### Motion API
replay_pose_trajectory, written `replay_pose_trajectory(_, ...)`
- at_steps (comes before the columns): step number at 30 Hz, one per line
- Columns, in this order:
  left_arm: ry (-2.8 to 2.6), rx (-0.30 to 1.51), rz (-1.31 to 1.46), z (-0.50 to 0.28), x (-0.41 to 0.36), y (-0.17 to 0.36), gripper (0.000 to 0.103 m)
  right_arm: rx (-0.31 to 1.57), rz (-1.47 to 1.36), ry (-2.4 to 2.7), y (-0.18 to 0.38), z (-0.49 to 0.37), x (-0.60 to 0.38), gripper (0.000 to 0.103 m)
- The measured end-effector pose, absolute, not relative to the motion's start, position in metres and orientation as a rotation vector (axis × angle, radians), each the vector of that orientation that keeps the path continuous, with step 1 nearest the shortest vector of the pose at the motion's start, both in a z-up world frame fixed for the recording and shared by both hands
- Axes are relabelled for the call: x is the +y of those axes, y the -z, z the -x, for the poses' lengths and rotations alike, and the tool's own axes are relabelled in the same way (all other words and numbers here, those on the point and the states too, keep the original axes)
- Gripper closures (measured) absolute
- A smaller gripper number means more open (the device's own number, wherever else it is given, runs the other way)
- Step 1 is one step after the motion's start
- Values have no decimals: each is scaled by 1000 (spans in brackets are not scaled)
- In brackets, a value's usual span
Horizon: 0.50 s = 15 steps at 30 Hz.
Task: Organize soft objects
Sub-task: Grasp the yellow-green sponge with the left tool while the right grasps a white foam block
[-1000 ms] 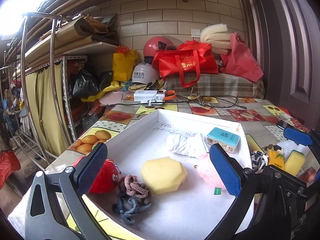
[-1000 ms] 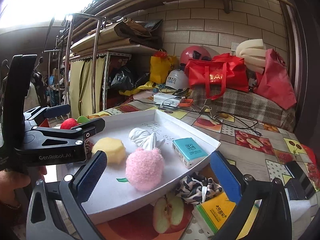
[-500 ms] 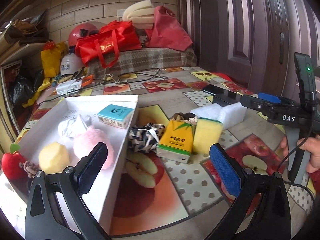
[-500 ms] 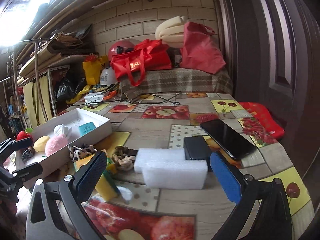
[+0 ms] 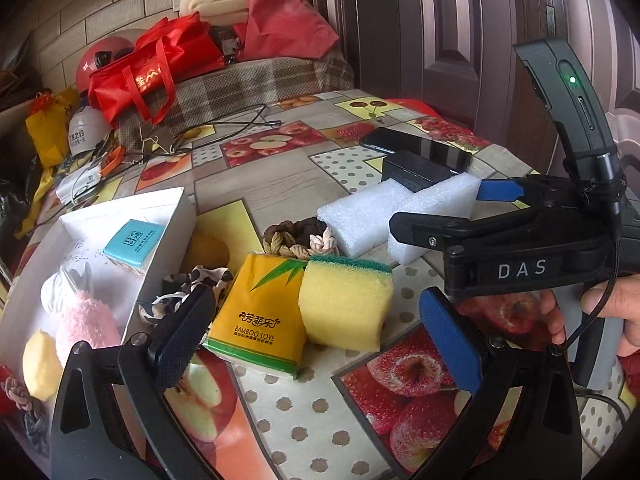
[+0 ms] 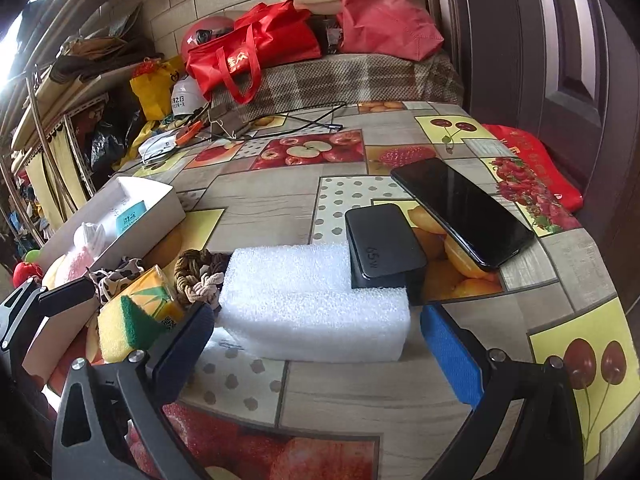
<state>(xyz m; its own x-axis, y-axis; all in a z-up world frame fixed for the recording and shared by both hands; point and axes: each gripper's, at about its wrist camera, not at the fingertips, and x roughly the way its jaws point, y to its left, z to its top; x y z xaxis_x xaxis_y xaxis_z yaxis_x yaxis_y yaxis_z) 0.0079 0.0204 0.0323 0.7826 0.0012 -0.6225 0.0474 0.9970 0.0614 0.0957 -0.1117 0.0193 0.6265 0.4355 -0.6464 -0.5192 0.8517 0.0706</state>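
My left gripper [image 5: 320, 338] is open and empty, close in front of a yellow tissue pack [image 5: 262, 318] and a yellow-green sponge [image 5: 346, 302]. My right gripper [image 6: 316, 344] is open and empty, its jaws on either side of the near end of a white foam block [image 6: 316, 300]. The block also shows in the left wrist view [image 5: 384, 212]. A white box [image 5: 120, 216] at the left holds a pink pompom [image 5: 86, 322], a yellow sponge, a white cloth and a teal pack. A leopard scrunchie [image 5: 192, 284] and a braided rope knot [image 6: 198, 276] lie beside the box.
A black charger [image 6: 382, 246] rests on the foam block's far end, with a black phone [image 6: 464, 210] behind it. Cables, a red bag [image 6: 252, 50] and helmets crowd the table's far side. The table edge runs along the right.
Both grippers swung right, away from the white box, then closed in: the left toward the tissue pack and sponge, the right up to the white foam block. Both stay open.
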Motion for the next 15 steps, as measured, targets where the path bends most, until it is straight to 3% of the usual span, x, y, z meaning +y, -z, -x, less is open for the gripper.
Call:
replay_pose_trajectory(2, 36, 685, -69, -12, 20, -30, 3, 728, 158, -539, -16, -97, -106, 0)
replay_pose_trajectory(5, 57, 709, -75, -20, 16, -27, 17, 751, 162, -533, -14, -100, -105, 0)
replay_pose_trajectory(7, 79, 734, -80, -24, 14, -24, 42, 749, 147, -527, -15, -100, -109, 5)
replay_pose_trajectory(8, 89, 741, -78, -25, 14, -24, 62, 742, 137, -522, -16, -100, -111, 9)
replay_pose_trajectory(9, 104, 734, -74, -24, 14, -25, 63, 737, 124, -534, -17, -100, -112, 13)
replay_pose_trajectory(15, 105, 604, -56, -2, 17, -39, 64, 612, 89, -506, -31, -82, -124, 14)
